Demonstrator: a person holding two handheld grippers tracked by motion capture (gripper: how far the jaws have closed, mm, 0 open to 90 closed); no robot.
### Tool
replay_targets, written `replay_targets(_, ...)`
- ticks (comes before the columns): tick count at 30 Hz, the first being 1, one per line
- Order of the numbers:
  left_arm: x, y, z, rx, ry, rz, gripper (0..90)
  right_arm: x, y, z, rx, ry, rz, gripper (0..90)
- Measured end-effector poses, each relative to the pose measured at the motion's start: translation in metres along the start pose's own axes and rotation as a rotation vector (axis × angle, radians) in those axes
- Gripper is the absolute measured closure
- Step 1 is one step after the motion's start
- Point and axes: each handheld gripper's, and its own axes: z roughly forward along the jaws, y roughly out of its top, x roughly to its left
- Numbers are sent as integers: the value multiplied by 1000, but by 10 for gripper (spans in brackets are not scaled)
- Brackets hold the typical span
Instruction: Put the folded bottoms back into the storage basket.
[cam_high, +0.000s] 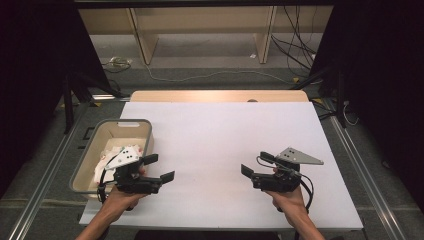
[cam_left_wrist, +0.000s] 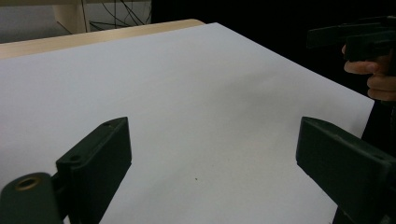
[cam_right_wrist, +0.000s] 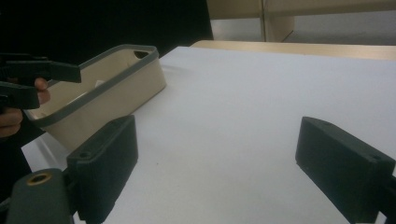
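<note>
Beside the beige bin (cam_high: 90, 150), whose long axis runs away from the person, the left gripper (cam_high: 162, 167) and the right gripper (cam_high: 256, 164) both hover spread wide, pinching nothing; no writing is legible.

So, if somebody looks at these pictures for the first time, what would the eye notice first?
Probably the big white sheet that covers most of the table, bare in the middle. Then the two black claws held low over its near edge and pointing at each other: the left claw beside a beige bin at the left edge, the right claw opposite it, both with jaws wide open and nothing between them. White things lie in the bin; I cannot tell what they are.
</note>
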Motion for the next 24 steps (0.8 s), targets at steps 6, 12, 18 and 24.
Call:
replay_targets(6,-1,-1,0,4,-3,8,99,1,-4,-3,0,-8,-12,138)
replay_targets(12,-2,-2,0,8,-5,13,97,3,-7,-7,-2,-13,-27,138)
replay_targets(18,-4,-3,1,17,-12,21,93,5,-9,-9,1,-21,-37,138)
replay_targets(24,-6,-5,1,15,-19,27,89,7,-14,-12,11,-29,-47,138)
